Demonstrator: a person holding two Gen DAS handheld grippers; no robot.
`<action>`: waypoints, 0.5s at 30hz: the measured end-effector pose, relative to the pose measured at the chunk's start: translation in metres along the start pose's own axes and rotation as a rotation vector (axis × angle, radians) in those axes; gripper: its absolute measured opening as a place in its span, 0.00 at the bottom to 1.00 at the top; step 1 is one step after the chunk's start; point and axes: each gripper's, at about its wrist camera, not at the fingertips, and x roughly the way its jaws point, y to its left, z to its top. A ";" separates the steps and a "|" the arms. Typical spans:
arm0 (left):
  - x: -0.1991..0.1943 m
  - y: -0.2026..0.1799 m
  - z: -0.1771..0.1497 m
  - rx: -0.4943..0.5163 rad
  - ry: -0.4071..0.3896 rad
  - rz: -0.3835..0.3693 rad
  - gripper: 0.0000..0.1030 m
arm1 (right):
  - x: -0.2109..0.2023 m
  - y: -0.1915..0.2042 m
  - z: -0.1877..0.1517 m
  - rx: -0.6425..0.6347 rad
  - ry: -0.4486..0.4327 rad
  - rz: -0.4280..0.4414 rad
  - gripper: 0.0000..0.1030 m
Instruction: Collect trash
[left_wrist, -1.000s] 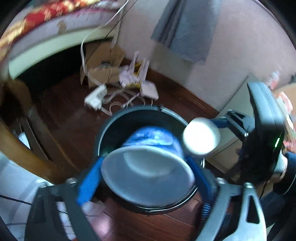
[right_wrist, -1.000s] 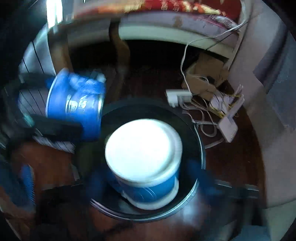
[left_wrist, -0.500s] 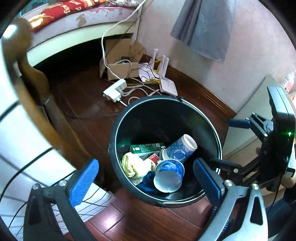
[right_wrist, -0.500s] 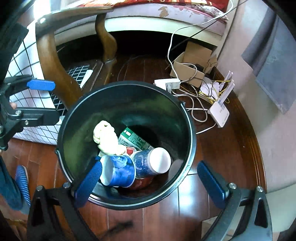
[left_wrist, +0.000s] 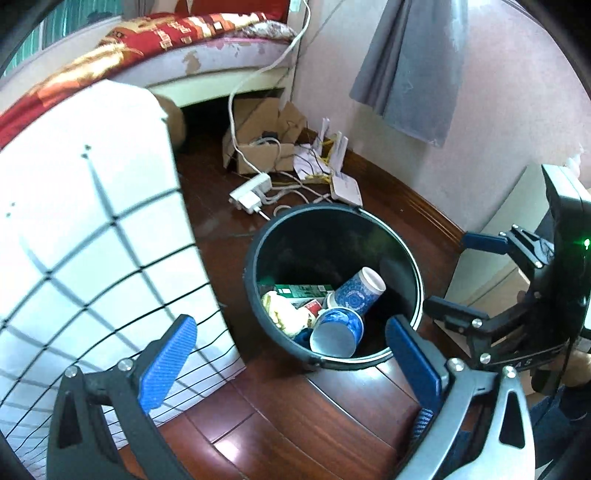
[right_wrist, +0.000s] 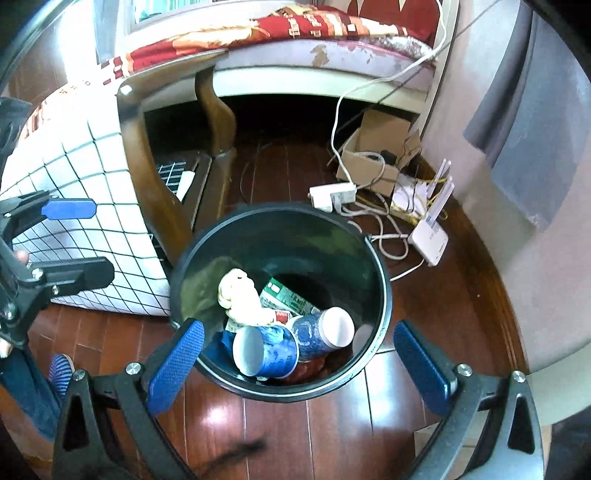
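A dark round trash bin (left_wrist: 255, 258) (right_wrist: 384, 295) stands on the wooden floor. Inside lie two blue paper cups (left_wrist: 338, 330) (right_wrist: 266, 350) on their sides, a second cup (left_wrist: 360, 290) (right_wrist: 323, 328), a green carton (left_wrist: 301, 290) (right_wrist: 288, 297) and crumpled yellowish paper (left_wrist: 282, 312) (right_wrist: 240, 295). My left gripper (left_wrist: 291, 354) is open and empty above the bin's near rim. My right gripper (right_wrist: 299, 363) is open and empty over the bin. The right gripper also shows at the right of the left wrist view (left_wrist: 472, 277), the left gripper at the left of the right wrist view (right_wrist: 74, 240).
A white grid-patterned cloth (left_wrist: 85, 236) (right_wrist: 81, 206) hangs on a wooden chair (right_wrist: 155, 192) left of the bin. A power strip (left_wrist: 251, 194) (right_wrist: 332, 194), cables, a white router (left_wrist: 345, 186) (right_wrist: 430, 238) and a cardboard box (left_wrist: 258, 147) (right_wrist: 373, 158) lie behind it. A bed (right_wrist: 295, 48) and wall stand beyond.
One second ago each gripper held a blue cup over the bin. Both opened and the cups dropped in. Both grippers have since pulled back and up; the cups lie still.
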 end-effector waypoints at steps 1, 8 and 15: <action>-0.007 -0.001 0.000 0.003 -0.007 0.010 1.00 | -0.008 0.004 0.003 -0.001 -0.010 -0.004 1.00; -0.066 0.004 -0.004 -0.002 -0.080 0.075 1.00 | -0.070 0.025 0.023 0.035 -0.070 -0.062 1.00; -0.127 0.005 -0.008 -0.006 -0.133 0.154 1.00 | -0.146 0.047 0.044 0.092 -0.162 -0.068 1.00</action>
